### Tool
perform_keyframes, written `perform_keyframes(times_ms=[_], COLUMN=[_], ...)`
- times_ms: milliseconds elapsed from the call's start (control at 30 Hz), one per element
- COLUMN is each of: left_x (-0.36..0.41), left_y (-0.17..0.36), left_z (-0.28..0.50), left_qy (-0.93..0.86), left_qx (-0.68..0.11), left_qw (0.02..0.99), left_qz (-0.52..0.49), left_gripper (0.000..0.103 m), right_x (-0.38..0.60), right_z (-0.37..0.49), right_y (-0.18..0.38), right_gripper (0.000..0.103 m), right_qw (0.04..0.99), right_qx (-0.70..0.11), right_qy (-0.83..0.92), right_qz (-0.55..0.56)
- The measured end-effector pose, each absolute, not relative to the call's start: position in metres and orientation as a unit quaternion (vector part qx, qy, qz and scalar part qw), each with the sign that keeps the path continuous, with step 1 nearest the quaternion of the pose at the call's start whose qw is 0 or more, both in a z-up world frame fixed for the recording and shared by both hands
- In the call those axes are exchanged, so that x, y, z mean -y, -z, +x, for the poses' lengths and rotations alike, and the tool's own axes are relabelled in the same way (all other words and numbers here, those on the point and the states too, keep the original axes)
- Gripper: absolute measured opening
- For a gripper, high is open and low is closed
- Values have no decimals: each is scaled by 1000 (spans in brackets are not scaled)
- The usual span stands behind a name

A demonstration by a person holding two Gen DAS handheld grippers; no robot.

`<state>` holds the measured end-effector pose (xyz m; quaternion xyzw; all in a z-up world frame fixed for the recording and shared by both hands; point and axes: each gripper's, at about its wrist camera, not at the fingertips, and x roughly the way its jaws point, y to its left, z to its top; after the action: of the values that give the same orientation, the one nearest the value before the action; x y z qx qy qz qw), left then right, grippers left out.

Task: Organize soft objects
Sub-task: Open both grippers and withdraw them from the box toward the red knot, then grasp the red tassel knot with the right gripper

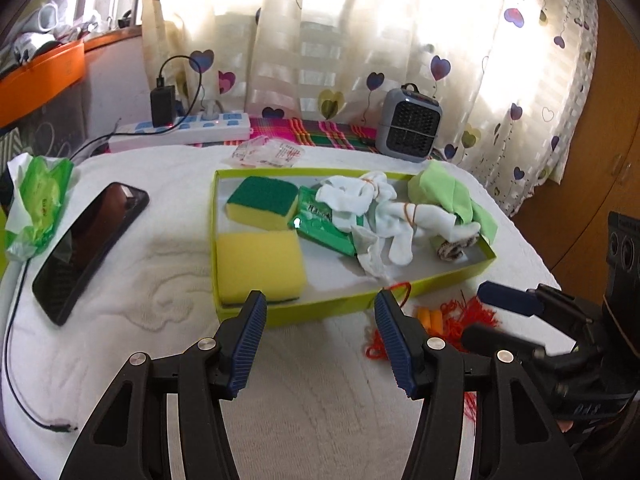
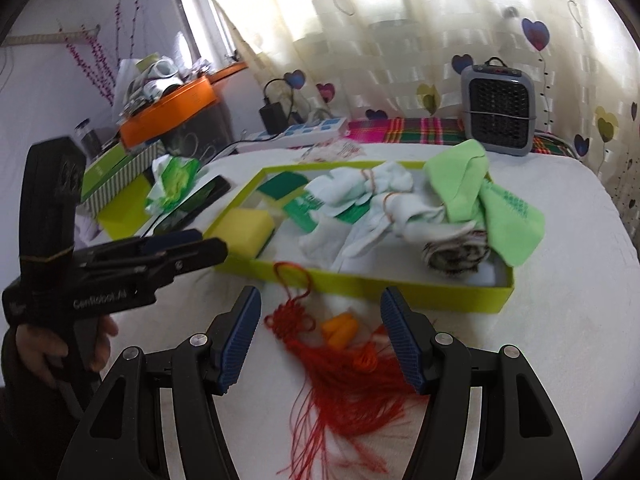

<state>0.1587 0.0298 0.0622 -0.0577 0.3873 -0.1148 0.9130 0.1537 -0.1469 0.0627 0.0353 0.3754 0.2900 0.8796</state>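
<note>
The left tool [image 1: 320, 340] is spread wide with nothing between its blue-padded fingers [image 1: 248, 344]; it hangs above the white-covered table [image 1: 160, 280], just short of the near wall of the lime-green tray [image 1: 320, 308], touching nothing. The right tool [image 2: 320, 340] is likewise spread wide and empty, poised over the red tassel knot [image 2: 320, 352], which lies on the table just outside the tray's near wall, its loop reaching up against that wall and its fringe trailing toward the near edge. Neither finger of the right tool can be seen touching the tassel. A small pair of orange foam pieces [image 2: 340, 330] rests beside the knot, between the right tool's fingers in that view. Inside the tray, a yellow sponge [image 1: 258, 268] sits in the near left corner, a green-topped sponge [image 1: 262, 202] in the far left, a green packet [image 1: 324, 224] next to them, white socks [image 1: 380, 216] bound with rubber bands across the middle, a light green cloth [image 1: 452, 196] at the far right, and a patterned rolled sock [image 1: 454, 250] at the near right. To the left of the tray lie a black phone [image 1: 88, 244] and a green tissue pack [image 1: 38, 204]. A small grey heater [image 1: 408, 124] stands at the far side, beyond the tray.
</note>
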Motion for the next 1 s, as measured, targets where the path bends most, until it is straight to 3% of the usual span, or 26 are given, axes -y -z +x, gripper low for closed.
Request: perform_keyframes(times_ms=[300,500,900,1000], left_x=[-38,-44,-46,-46], left_y=[-48,-42,-37,-37], left_z=[148,146,147,147], left_qy=[104,103,114,113], left_qx=[-401,-405,-410,-411], left_qw=[907,905,900,900], left_qz=[-72,-82,-92,-91], left_gripper=[56,56,56,56], right_x=[122,107,110,112], right_z=[141,141,148,147], right_y=[-51,-40,-25,-24], right_gripper=[63,53,52,46], right_qw=[858,851,849,852], right_qx=[-383,-399,-425,-424], right_qy=[-341,-339,-301,-291], right_qz=[-6,-47,-88,-99])
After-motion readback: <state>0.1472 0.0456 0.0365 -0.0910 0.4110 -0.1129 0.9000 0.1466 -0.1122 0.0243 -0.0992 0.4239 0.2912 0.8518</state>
